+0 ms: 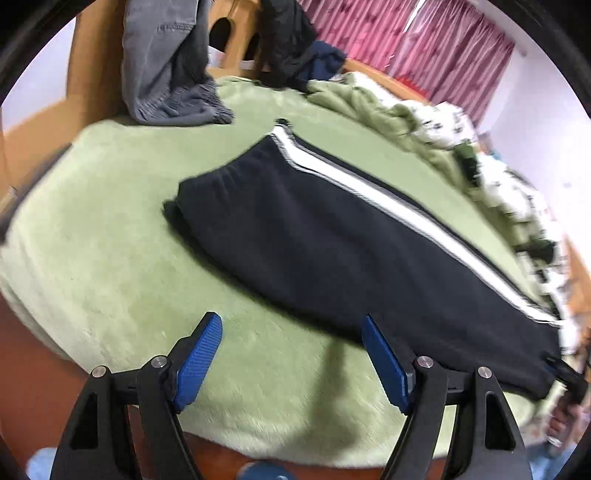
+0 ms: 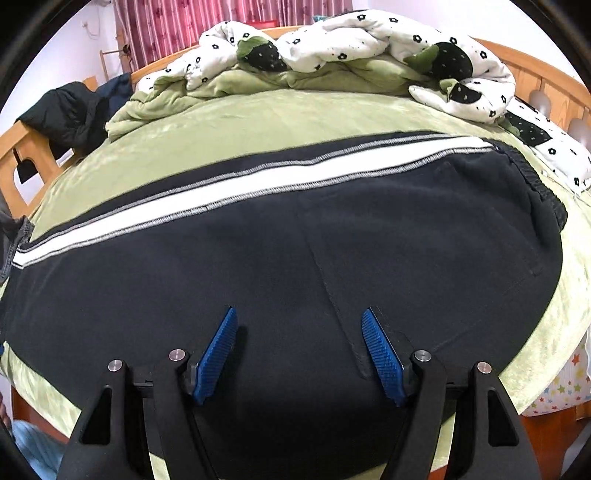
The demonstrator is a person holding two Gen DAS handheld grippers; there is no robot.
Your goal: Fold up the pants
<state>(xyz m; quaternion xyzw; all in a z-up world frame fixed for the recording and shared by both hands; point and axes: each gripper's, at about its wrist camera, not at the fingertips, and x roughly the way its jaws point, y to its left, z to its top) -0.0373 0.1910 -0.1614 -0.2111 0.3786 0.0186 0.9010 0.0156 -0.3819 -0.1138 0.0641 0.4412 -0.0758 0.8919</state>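
Dark navy pants [image 1: 314, 236] with a white side stripe [image 1: 369, 192] lie flat and lengthwise on a green blanket [image 1: 110, 258]. My left gripper [image 1: 291, 319] hovers open over the blanket at the pants' near edge. Its right pad [image 1: 384, 362] overlaps the dark cloth and nothing is between the pads. In the right wrist view the pants [image 2: 258, 258] fill the middle, with the stripe [image 2: 240, 192] along the far side and the elastic waistband [image 2: 546, 195] at the right. My right gripper [image 2: 299, 312] is open just above the dark fabric near a seam [image 2: 332, 291], holding nothing.
Grey trousers [image 1: 166, 66] and a dark jacket [image 1: 288, 48] hang over the wooden bed rail [image 1: 92, 74]. A rumpled white quilt with black flowers [image 2: 351, 40] is piled along the far side of the bed. A red curtain [image 2: 221, 22] hangs behind it.
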